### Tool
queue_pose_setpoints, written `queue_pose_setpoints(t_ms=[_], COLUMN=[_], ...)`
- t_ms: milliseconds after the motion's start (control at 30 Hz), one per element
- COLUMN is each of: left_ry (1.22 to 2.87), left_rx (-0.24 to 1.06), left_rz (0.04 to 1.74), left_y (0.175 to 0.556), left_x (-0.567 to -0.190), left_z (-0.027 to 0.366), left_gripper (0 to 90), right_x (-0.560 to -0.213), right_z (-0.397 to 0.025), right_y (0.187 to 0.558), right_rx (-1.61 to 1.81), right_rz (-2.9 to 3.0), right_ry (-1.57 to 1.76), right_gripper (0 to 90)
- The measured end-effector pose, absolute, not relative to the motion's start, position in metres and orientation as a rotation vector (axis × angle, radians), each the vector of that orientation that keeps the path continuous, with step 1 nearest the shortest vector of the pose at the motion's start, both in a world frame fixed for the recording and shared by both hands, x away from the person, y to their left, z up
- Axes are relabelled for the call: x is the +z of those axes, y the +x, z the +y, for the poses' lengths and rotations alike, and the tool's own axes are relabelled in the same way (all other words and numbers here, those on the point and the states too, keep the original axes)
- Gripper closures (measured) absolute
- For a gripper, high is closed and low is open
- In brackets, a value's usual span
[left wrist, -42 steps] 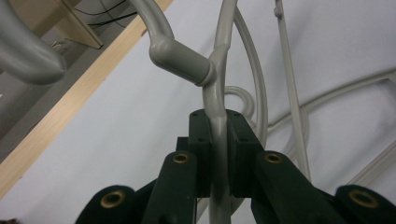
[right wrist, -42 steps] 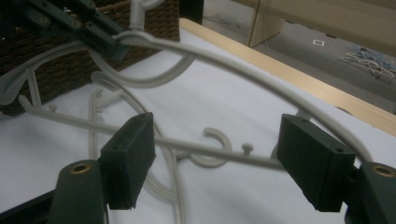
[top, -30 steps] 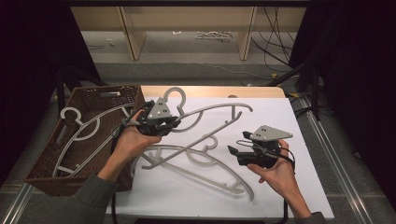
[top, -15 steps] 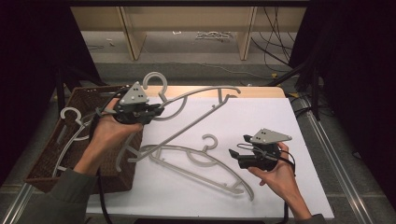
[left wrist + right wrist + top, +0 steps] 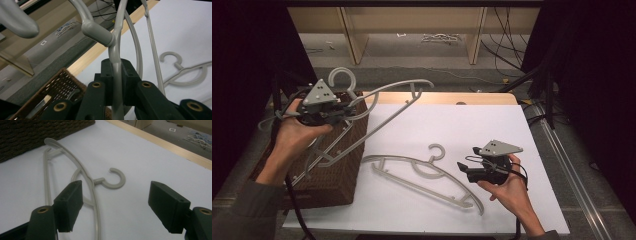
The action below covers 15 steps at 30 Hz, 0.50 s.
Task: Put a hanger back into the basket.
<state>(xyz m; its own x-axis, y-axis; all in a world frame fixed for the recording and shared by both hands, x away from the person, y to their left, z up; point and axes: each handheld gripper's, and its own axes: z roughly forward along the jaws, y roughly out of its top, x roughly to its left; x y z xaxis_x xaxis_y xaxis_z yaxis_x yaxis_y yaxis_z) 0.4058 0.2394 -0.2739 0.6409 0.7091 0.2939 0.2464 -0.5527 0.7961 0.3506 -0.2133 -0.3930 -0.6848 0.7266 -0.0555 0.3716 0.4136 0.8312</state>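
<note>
The left gripper (image 5: 343, 106) is up in the air over the brown wicker basket (image 5: 343, 170) at the left edge of the desk (image 5: 512, 130). Its two black jaws are squeezed tight on a grey plastic hanger (image 5: 387, 107), and they grip it on the thin neck just under the hook. In the left gripper view the neck of this held hanger (image 5: 115, 62) runs straight up between the two black pads (image 5: 128, 75), and the pads press on it from both sides. The hook curls up above the gripper, and one long arm of the hanger reaches out over the back edge of the desk. The other arm slopes down over the basket. A second grey hanger (image 5: 424, 176) lies flat on the white top of the desk, near the front edge and about in the middle. Its hook points toward the back of the desk. One end of it lies just beside the basket, and the other end lies near the person's right hand (image 5: 507, 187). The right gripper (image 5: 464, 169) is held low in that hand, near the front right corner of the desk, and it points at the flat hanger. In the right gripper view its jaws stand wide apart with nothing between them, and the flat hanger (image 5: 82, 182) lies on the white top past the jaws. More grey hanger parts poke up out of the basket.
</note>
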Motion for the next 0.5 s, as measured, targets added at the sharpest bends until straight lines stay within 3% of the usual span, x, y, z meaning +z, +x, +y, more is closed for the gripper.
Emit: queue_pose_setpoints(t_ms=[500], left_ry=[2.04], left_rx=[0.867], left_rz=[0.886], left_y=[0.417], left_x=[-0.289], left_z=[0.299], left_gripper=[82.1], right_x=[-0.398], right_z=[-0.214], right_y=[0.35], right_rx=[1.169], right_rz=[2.277], right_ry=[0.954], right_gripper=[28.9])
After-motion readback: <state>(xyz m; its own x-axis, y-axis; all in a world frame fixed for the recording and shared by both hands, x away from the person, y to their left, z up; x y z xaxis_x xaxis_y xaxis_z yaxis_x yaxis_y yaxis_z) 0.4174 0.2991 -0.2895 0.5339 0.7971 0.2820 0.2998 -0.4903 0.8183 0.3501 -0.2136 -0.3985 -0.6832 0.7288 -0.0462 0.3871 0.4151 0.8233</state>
